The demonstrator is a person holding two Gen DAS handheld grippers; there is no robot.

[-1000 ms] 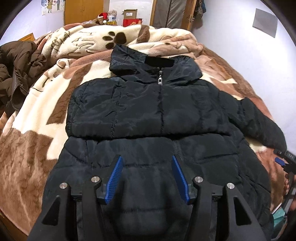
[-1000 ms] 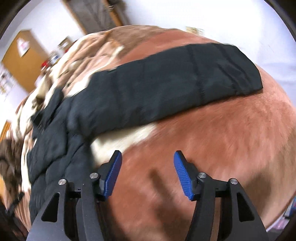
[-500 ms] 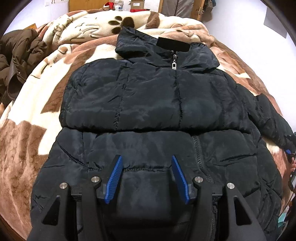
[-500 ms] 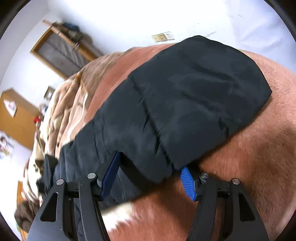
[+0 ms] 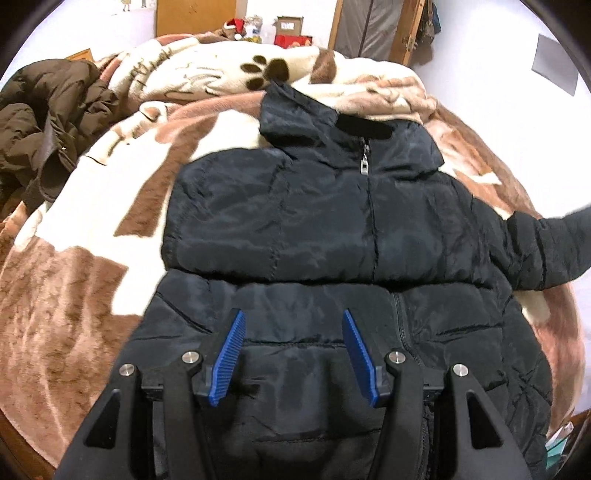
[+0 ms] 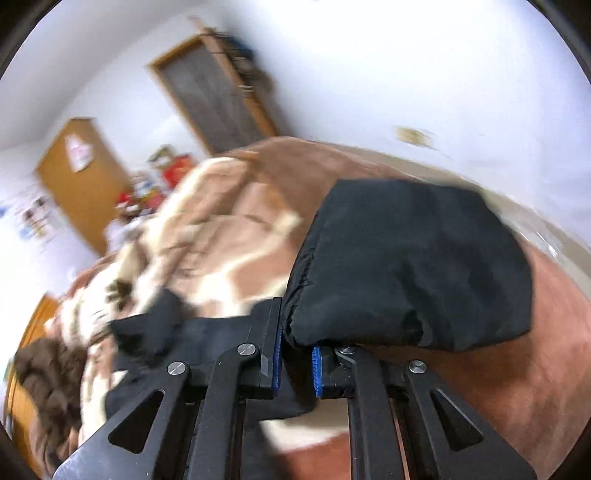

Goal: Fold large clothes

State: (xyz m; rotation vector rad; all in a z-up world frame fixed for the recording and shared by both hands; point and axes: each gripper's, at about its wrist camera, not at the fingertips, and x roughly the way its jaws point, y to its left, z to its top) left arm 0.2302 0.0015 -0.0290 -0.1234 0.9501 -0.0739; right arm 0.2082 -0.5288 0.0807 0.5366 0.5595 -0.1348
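Jacket sleeve (image 6: 406, 266) edge between closing right gripper (image 6: 295, 363) jaws (lifted).

Domestic bedroom. Evidence: bed covered by a plush brown-and-cream paw-print blanket (image 5: 258, 70); wooden door (image 5: 195, 16); wardrobe with wooden frame (image 5: 373, 27); cardboard box (image 5: 288, 24) and clutter beyond the bed; white walls; brown jacket (image 5: 44, 110) heaped bedside.
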